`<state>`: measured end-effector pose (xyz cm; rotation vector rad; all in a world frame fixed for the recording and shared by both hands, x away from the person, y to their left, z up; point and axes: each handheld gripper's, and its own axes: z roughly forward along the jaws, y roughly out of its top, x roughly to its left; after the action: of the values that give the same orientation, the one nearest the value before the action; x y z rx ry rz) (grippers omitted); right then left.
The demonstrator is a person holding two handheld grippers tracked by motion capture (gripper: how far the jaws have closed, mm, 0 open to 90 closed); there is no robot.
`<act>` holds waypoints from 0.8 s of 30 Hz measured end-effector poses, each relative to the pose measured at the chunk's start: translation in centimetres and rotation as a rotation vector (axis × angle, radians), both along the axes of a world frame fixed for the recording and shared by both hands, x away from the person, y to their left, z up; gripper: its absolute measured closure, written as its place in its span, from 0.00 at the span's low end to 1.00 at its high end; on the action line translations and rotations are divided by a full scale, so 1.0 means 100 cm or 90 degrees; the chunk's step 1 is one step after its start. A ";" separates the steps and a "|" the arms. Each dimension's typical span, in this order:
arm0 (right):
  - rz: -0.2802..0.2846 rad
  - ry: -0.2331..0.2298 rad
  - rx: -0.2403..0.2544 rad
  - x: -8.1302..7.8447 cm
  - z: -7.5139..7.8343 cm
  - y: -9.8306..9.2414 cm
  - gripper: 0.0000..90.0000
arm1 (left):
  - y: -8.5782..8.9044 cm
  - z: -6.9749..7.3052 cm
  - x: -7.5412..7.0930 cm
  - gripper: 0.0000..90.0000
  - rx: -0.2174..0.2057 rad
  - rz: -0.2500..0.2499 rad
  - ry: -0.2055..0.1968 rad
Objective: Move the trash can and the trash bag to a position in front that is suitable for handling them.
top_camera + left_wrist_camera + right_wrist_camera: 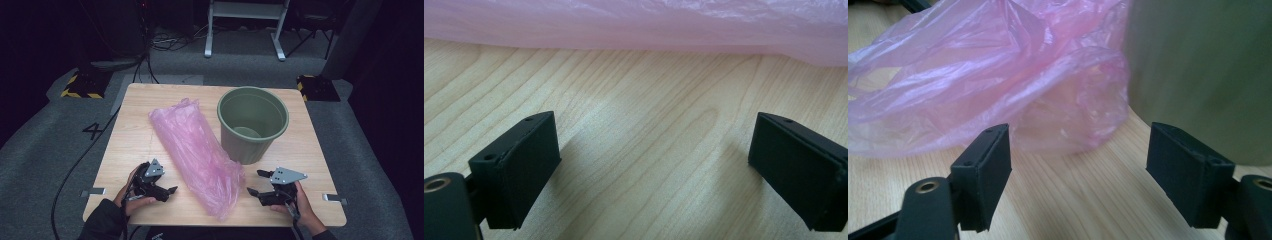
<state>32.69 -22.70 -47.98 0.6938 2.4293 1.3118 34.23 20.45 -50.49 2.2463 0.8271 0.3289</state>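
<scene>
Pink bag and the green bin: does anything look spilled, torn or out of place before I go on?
Nothing stands out. The pink bag lies crumpled and flat on the table, beside the upright green bin, whose inside looks empty. No spill and no tear visible. Left gripper and right gripper are open, holding nothing.

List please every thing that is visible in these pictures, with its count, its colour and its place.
plastic bag: one, pink, translucent, lying crumpled along the middle of the table, between the two grippers.
bin: one, olive green, upright on the far right part of the table, beside the bag.
table: one, light wood, in the centre of the high view.
floor blocks: two, black with yellow stripes, on the grey floor past the far table corners.
metal frame: one, white, on the floor behind the table.
left gripper: one, black, near left on the table, jaws open with nothing between them.
right gripper: one, black, near right, jaws open with nothing between them, facing the bag.
</scene>
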 end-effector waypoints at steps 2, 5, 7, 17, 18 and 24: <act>0.005 0.003 -0.002 0.002 -0.001 0.005 0.27 | 0.000 0.000 0.000 0.07 0.000 0.000 0.000; 0.021 0.005 -0.005 0.005 -0.002 0.012 0.26 | 0.000 0.000 0.000 0.07 0.000 0.000 0.000; 0.034 0.015 -0.010 0.008 -0.003 0.017 0.27 | 0.000 0.000 0.000 0.07 0.000 0.000 0.000; 0.030 0.067 -0.011 0.024 -0.017 0.033 0.37 | 0.000 0.000 0.000 0.07 0.000 0.000 0.000; 0.029 0.075 -0.006 0.025 -0.019 0.034 0.41 | 0.000 0.000 0.000 0.06 0.000 0.000 0.000; 0.011 0.073 -0.041 0.030 -0.022 0.039 0.67 | 0.000 0.000 0.000 0.07 0.000 0.000 0.000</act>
<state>35.67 -18.75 -50.20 0.7509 2.5615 1.2260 34.23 20.45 -50.49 2.2460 0.8270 0.3289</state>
